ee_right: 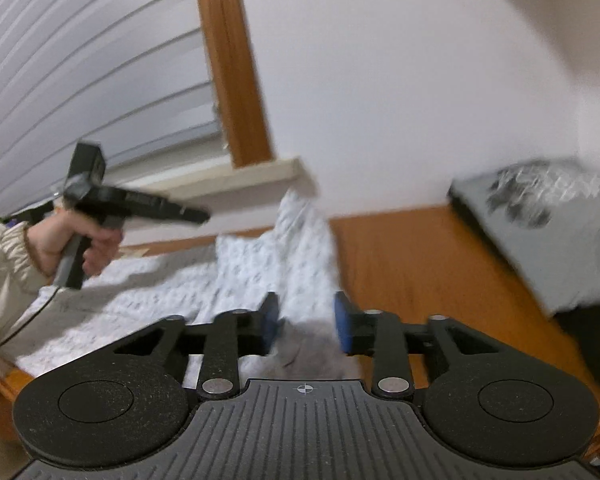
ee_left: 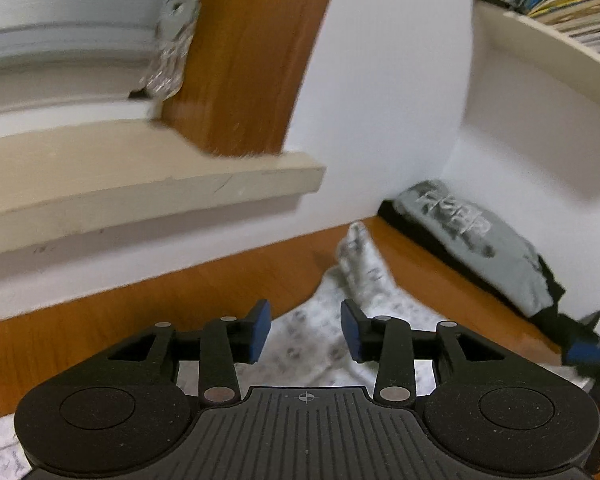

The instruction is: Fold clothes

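Observation:
A white garment with a small grey print (ee_left: 356, 280) lies crumpled on the wooden table (ee_left: 148, 320); in the right wrist view it (ee_right: 260, 264) spreads from the left to the middle. My left gripper (ee_left: 305, 330) is open above it, holding nothing; it also shows in the right wrist view (ee_right: 204, 216), held up in a hand at the left. My right gripper (ee_right: 306, 322) is open, with a fold of the white garment between and below its blue pads; whether they touch it I cannot tell. A folded grey printed shirt (ee_left: 480, 240) lies at the right by the wall, also in the right wrist view (ee_right: 552, 232).
A window sill (ee_left: 148, 196) and wooden window frame (ee_left: 244, 60) stand behind the table. A white shelf with books (ee_left: 572, 8) hangs at the upper right. A white wall (ee_right: 400, 100) backs the table. Dark cloth (ee_right: 592, 336) lies under the grey shirt.

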Motion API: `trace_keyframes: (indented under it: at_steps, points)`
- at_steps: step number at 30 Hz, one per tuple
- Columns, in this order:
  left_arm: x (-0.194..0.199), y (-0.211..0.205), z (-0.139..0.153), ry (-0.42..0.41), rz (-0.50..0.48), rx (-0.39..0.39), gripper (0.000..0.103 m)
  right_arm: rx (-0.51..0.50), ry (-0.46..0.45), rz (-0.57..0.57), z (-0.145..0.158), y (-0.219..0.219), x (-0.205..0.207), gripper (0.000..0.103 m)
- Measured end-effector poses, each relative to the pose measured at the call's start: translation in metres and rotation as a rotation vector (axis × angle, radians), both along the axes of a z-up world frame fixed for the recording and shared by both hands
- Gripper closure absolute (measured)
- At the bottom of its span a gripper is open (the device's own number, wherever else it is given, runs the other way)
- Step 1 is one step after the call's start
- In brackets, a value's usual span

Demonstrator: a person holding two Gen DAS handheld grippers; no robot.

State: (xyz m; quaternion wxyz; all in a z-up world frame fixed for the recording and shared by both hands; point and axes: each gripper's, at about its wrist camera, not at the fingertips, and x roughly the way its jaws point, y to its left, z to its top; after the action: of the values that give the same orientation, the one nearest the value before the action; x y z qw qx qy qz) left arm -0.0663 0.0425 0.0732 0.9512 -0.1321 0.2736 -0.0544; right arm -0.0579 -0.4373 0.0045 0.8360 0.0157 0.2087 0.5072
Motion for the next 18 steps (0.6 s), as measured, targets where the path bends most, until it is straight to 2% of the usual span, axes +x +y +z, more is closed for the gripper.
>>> trace_keyframes:
  at_steps: [7,10,13,16,18]
  points:
    - [0.015,-0.069,0.004,-0.037,-0.176,0.037,0.054,0.0,0.096,0.112,-0.016,0.034,-0.019,0.076]
    - [0.024,-0.097,-0.008,0.005,-0.225,0.113,0.054,-0.017,0.116,0.147,-0.022,0.04,-0.025,0.075]
    - [0.028,-0.1,-0.021,0.058,-0.226,0.166,0.056,0.083,0.106,0.173,-0.002,0.021,-0.021,0.072]
    - [0.025,-0.091,-0.031,0.098,-0.224,0.188,0.057,0.184,0.058,0.09,0.022,-0.006,-0.008,0.071]
    - [0.021,-0.085,-0.034,0.111,-0.224,0.205,0.058,0.147,0.028,0.045,0.025,-0.005,0.0,0.071]
